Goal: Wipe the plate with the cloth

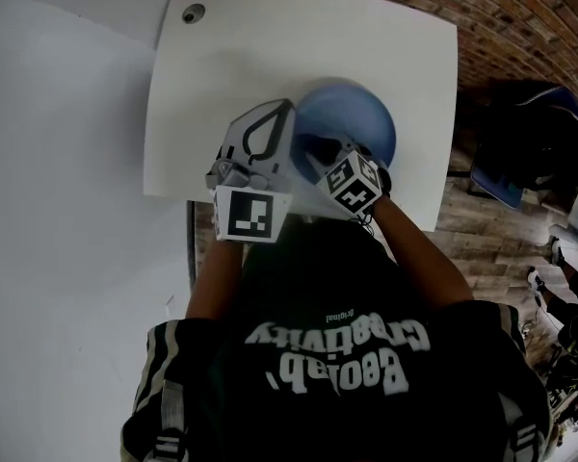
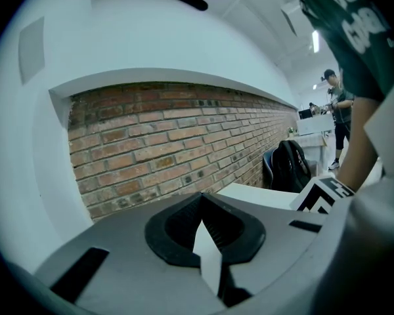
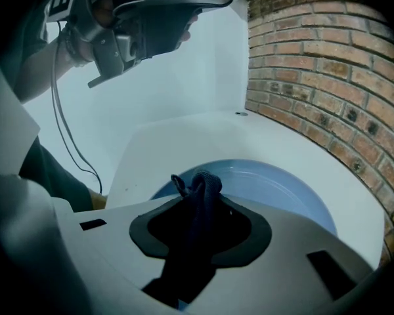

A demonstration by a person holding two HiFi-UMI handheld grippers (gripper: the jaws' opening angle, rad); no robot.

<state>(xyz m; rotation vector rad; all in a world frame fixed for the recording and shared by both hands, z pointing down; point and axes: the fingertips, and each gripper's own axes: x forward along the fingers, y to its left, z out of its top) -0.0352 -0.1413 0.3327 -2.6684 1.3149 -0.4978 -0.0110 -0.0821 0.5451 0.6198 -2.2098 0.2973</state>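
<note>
Over the one plate (image 3: 276,189) — one cloth (image 3: 202,188), two grippers.
Right gripper (image 3: 200,209) pinches the cloth, hidden from the head view; left gripper (image 2: 207,238) jaws together.

White rectangular bench (image 1: 270,46), with a small round grey cable hole (image 1: 193,12) near its far left corner. Behind the far edge, red brick wall (image 1: 520,17). Beyond the right edge, wood-plank floor (image 1: 482,229) and black backpack (image 1: 535,138) against a blue chair (image 1: 491,186).

Dark green T-shirt (image 1: 337,354) with white lettering; grey left tool (image 2: 202,205) and right tool (image 3: 200,189) carry black-and-white marker cubes (image 1: 244,215).
</note>
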